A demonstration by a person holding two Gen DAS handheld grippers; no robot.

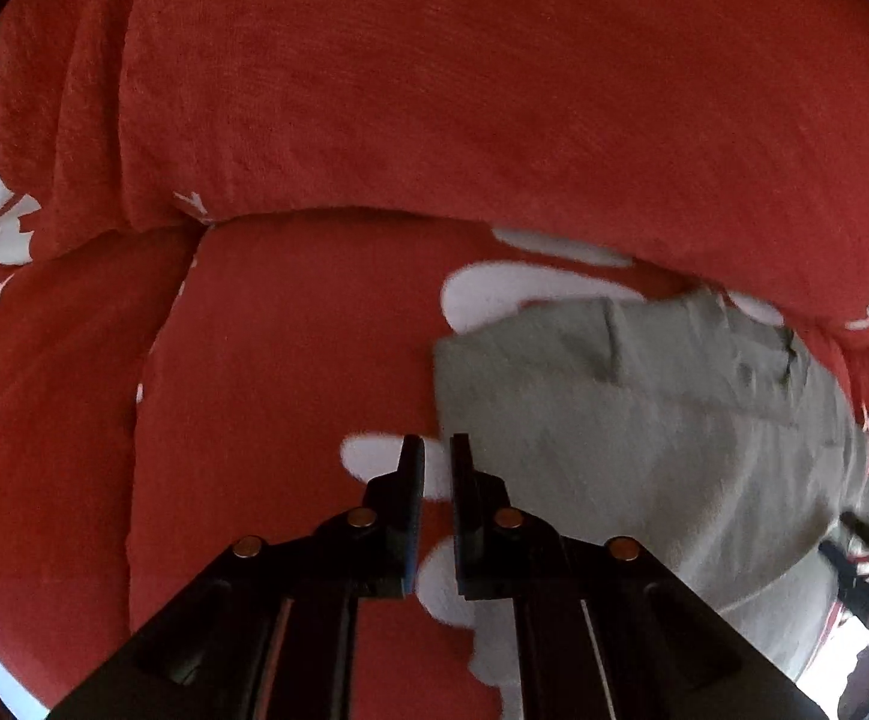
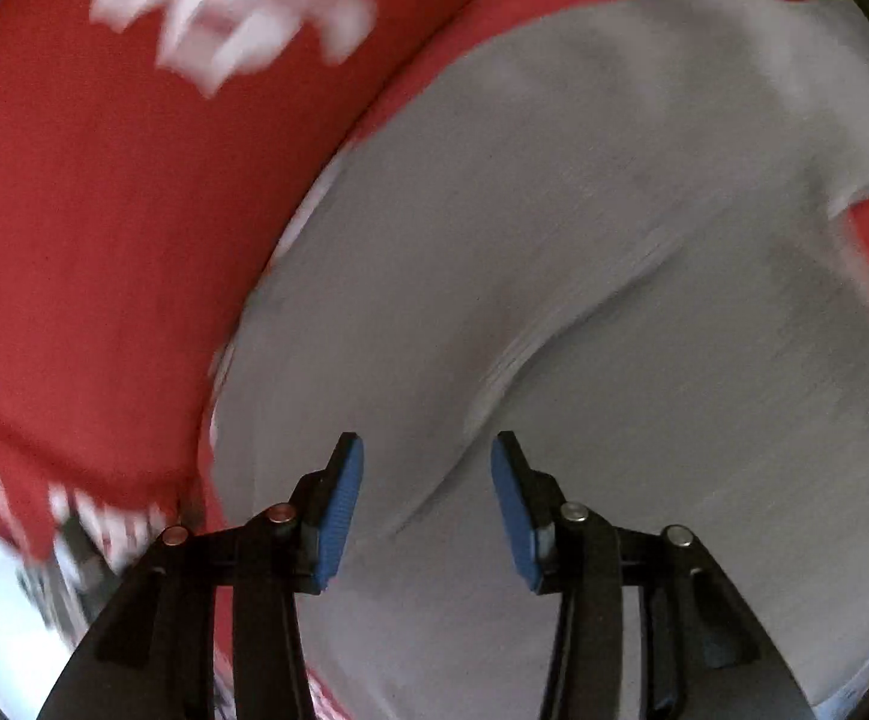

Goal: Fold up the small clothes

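A small grey garment [image 1: 644, 420] lies on a red cover printed with white shapes and lettering [image 1: 290, 330]. The cloth is a soft, plain grey knit, spread mostly flat. In the left wrist view it has a straight near-left edge and a raised seam or fold running down its upper part; a dark mark shows near its far right side, too blurred to make out. In the right wrist view the same grey garment [image 2: 614, 210] fills most of the frame, with one long crease curving from the centre down toward the bottom, and a sleeve-like flap sticking out at the upper right over the red. That view is smeared with motion blur, so finer detail is lost.

Behind the garment, the red cover rises into a thick rolled or folded ridge [image 1: 464, 90] across the top of the left view.

The left tool [image 1: 437, 450] has its fingers drawn nearly together, only a narrow slit between them, with nothing caught there. It hangs over the red cover just beside the garment's left edge.

The right tool [image 2: 427, 450] stands wide apart, blue pads [image 2: 338, 516] facing each other, empty, poised over the grey cloth near the crease. Whether the tips touch the fabric I cannot tell.
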